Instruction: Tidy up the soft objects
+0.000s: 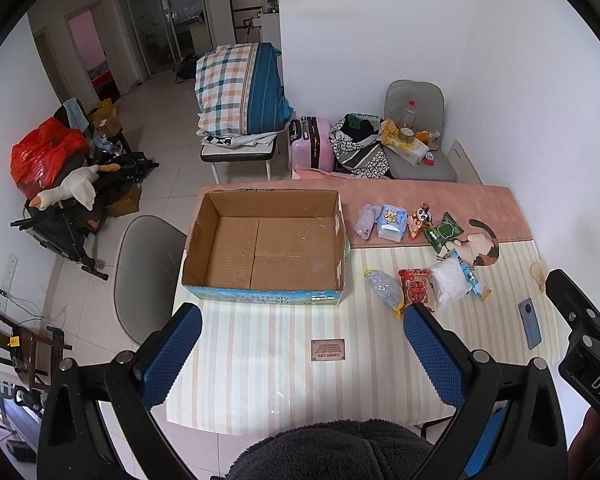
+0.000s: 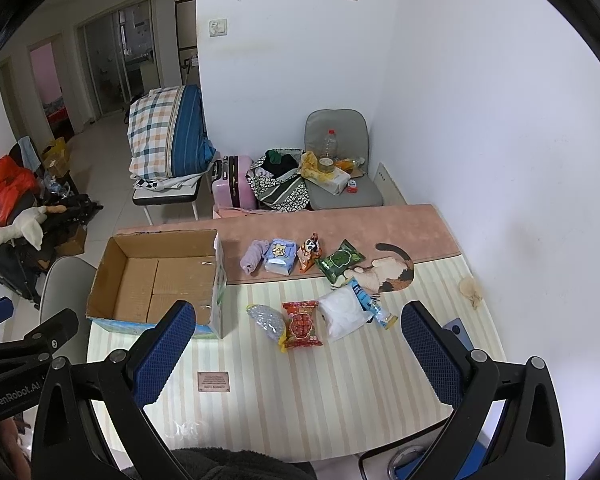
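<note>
An open, empty cardboard box [image 1: 268,248] [image 2: 160,280] stands on the left of the striped table. Right of it lie soft items: a purple cloth roll [image 1: 366,221] [image 2: 254,260], a blue tissue pack [image 1: 391,222] [image 2: 279,261], an orange panda snack bag [image 1: 419,221] [image 2: 309,257], a green pack [image 1: 444,234] [image 2: 339,260], a silver pouch [image 1: 384,290] [image 2: 266,320], a red packet [image 1: 416,290] [image 2: 301,324] and a white bag [image 1: 449,283] [image 2: 344,312]. My left gripper [image 1: 302,354] and my right gripper [image 2: 296,350] are open and empty, held above the table's near side.
A blue phone [image 1: 530,323] [image 2: 458,330] lies at the table's right edge. A grey chair [image 1: 148,276] stands left of the table. Behind it are a pink suitcase [image 2: 234,182], a cluttered chair [image 2: 340,184] and folded bedding [image 2: 166,136].
</note>
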